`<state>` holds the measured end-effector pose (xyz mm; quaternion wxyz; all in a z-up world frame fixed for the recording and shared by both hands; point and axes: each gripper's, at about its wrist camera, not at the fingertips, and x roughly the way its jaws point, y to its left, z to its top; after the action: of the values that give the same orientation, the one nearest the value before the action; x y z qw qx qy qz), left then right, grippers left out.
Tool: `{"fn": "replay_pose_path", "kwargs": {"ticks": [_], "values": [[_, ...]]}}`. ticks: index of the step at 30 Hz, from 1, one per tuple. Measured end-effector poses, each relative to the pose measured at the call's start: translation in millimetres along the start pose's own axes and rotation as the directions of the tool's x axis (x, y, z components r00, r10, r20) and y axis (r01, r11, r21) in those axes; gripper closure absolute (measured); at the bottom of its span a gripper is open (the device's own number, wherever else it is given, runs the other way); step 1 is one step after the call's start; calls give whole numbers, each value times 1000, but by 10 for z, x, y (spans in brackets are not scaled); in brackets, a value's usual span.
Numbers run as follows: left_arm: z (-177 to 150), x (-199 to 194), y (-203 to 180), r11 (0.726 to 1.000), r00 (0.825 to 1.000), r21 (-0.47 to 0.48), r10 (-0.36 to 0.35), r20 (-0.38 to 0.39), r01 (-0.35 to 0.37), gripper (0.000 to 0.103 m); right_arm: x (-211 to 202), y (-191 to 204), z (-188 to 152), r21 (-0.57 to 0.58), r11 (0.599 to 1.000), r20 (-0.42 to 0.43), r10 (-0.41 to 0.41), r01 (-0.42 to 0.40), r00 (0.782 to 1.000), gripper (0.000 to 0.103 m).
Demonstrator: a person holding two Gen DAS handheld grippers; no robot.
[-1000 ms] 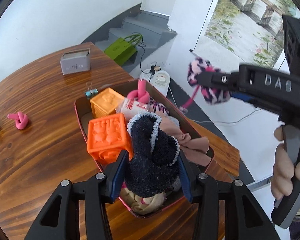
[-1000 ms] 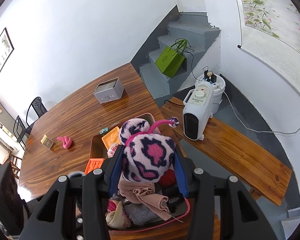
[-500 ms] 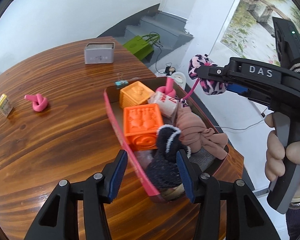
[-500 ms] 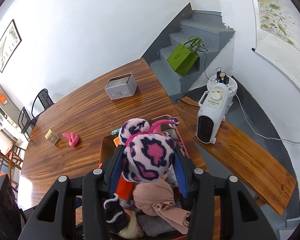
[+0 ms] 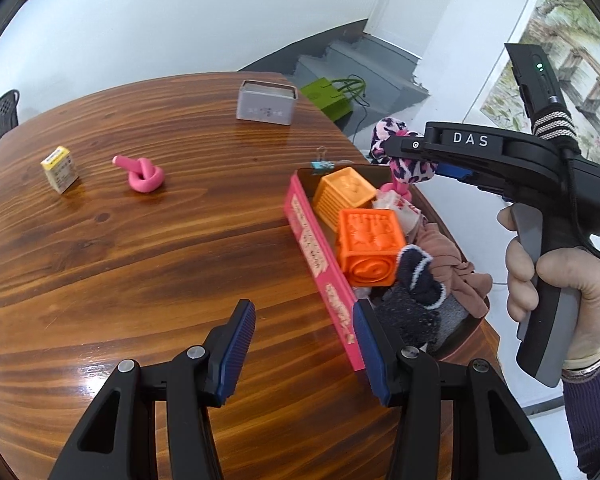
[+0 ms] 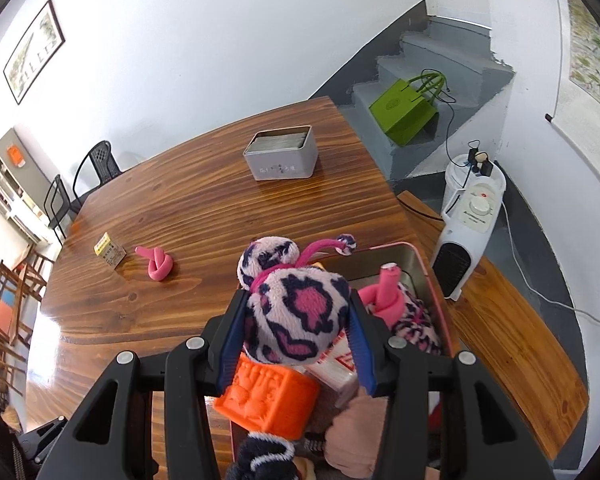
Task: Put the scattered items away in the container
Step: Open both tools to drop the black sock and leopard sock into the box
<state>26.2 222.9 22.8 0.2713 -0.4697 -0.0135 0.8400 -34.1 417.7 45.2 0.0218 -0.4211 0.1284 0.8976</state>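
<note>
A pink-sided tin container (image 5: 318, 256) at the table's right edge holds two orange blocks (image 5: 368, 244), a dark navy sock (image 5: 414, 296), tan cloth and a pink knot. My left gripper (image 5: 302, 354) is open and empty, just left of the container's near end. My right gripper (image 6: 296, 340) is shut on a pink leopard-print plush toy (image 6: 296, 320) and holds it above the container's far end; it also shows in the left wrist view (image 5: 400, 160). A pink knotted toy (image 5: 142, 174) and a small yellow box (image 5: 60, 168) lie loose on the table.
A grey metal tin (image 5: 266, 102) stands at the far side of the wooden table (image 5: 140, 264). A blue binder clip (image 5: 322, 164) lies behind the container. A wooden bench (image 6: 512, 320) and a white heater (image 6: 470, 220) stand past the table's right edge.
My left gripper let go of the dark sock, which now lies in the container, and drew back to the left, open. The right gripper with the plush moved over the container's far end.
</note>
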Motion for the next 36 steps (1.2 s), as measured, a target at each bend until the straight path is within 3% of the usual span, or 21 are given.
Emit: {"fn": "replay_pose_path", "kwargs": {"ticks": [8,12,15,27,36], "values": [[-2,-34,175,1000,1000,-23,17,-3,-17,51,368,228,5,-63,998,-68,-18,14,998,51],[5,-70,281,999,1000,-34,25,-2,-25,51,457,235,10,-42,999,-112,-1,-3,994,39],[24,-92,373,999,999,-42,32,-1,-32,51,395,189,30,3,1000,-91,2,-1,996,32],[68,-113,623,999,1000,-42,26,-16,-27,51,407,212,52,32,994,-55,-104,105,993,32],[124,-135,983,996,999,-76,41,-16,-42,51,383,538,56,17,998,-41,-63,63,997,32]]}}
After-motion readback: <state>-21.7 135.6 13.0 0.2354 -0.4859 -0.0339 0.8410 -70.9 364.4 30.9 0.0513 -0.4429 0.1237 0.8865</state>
